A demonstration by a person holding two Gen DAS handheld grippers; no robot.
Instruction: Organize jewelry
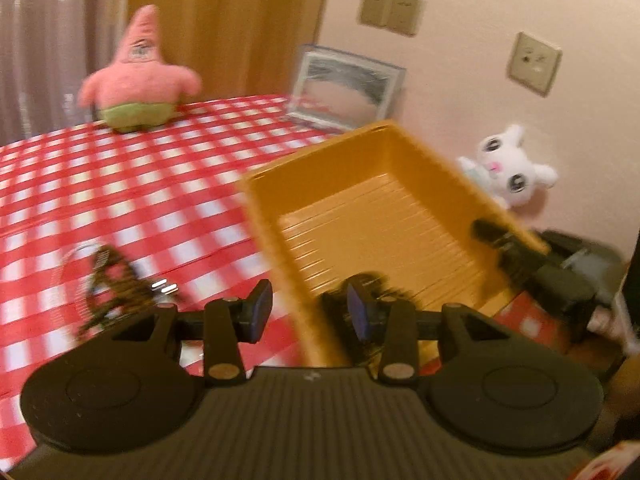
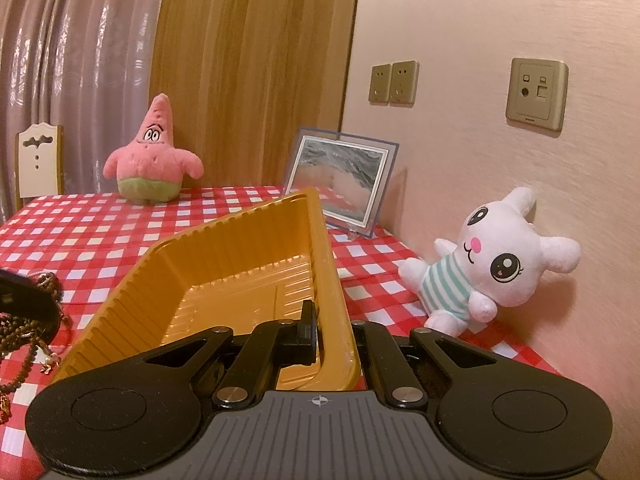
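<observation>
The right gripper clamped the tilted yellow tray's rim at lower centre while the left gripper (fingers apart, empty) likely needed the beaded jewelry next.

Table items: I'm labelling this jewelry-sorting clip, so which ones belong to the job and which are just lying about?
Job: tray, gripped at its rim by the right gripper; bead jewelry; left gripper.

Lying about: pink star plush; white bunny plush; framed picture.
</observation>
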